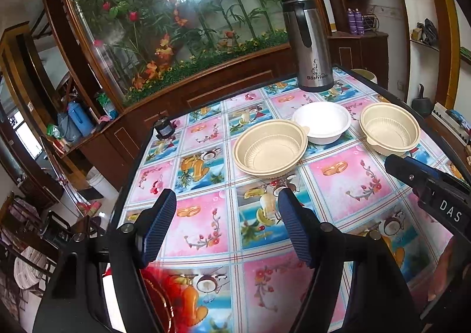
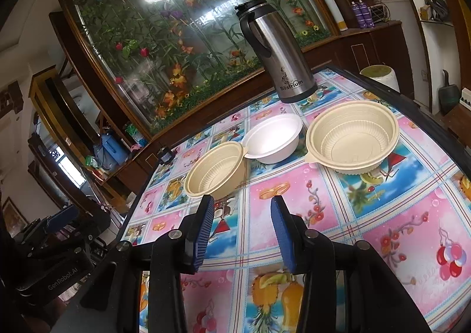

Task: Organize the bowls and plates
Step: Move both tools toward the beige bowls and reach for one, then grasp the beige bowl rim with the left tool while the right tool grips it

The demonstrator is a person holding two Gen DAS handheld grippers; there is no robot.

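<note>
Bright, even room light — a round ceiling lamp glares white off the glass panel (image 1: 182, 23) ahead of each hand-held gripper. Soft shadows. Fisheye bending and dark corners — centre sharp.

Both wrist cams sit low over table (image 1: 206, 138) near edge, facing fwd/down btwn own fingers. Left cam sits further left. Shared: three bowls, flask (image 2: 276, 53), flower panel.

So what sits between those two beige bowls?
A white bowl sits between the two beige bowls, slightly behind them; both views show it.
</note>
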